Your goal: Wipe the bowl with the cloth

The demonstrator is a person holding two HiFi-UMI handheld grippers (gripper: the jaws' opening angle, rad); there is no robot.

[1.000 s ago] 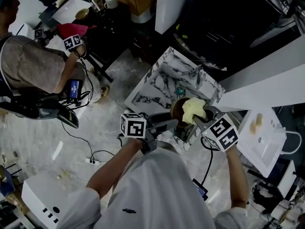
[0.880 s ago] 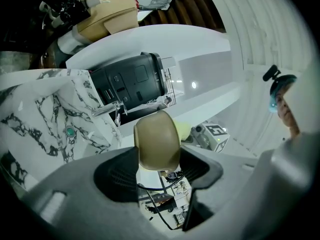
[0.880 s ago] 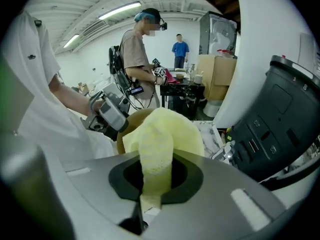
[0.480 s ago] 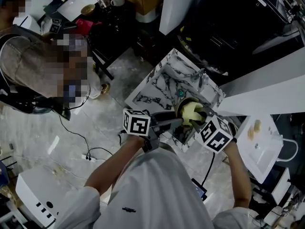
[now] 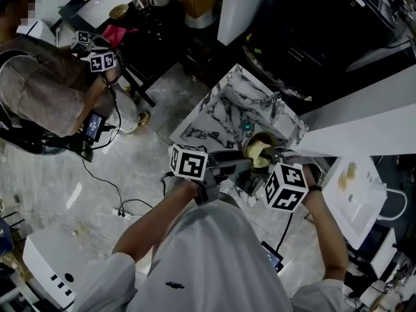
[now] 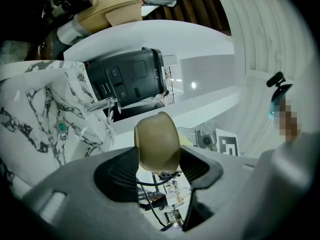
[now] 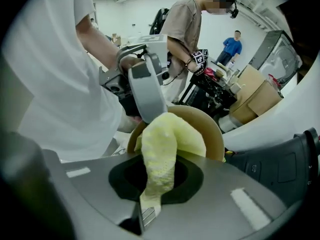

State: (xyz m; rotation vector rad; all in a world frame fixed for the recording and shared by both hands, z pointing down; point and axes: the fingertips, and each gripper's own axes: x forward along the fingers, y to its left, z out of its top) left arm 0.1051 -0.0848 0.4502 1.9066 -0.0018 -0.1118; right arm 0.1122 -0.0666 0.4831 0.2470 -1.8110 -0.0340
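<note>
Mid-wipe: my left gripper (image 6: pixel 157 166) clamped the bowl (image 6: pixel 157 139) at frame centre, while my right gripper (image 7: pixel 159 186) pinched the cloth (image 7: pixel 165 149) (pressed inside it). Next, I judged, a sweep round the wall.

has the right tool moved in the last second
Yes. In the head view the right tool, shut on the pale yellow cloth, has shifted left relative to the marble-patterned sink.
</note>
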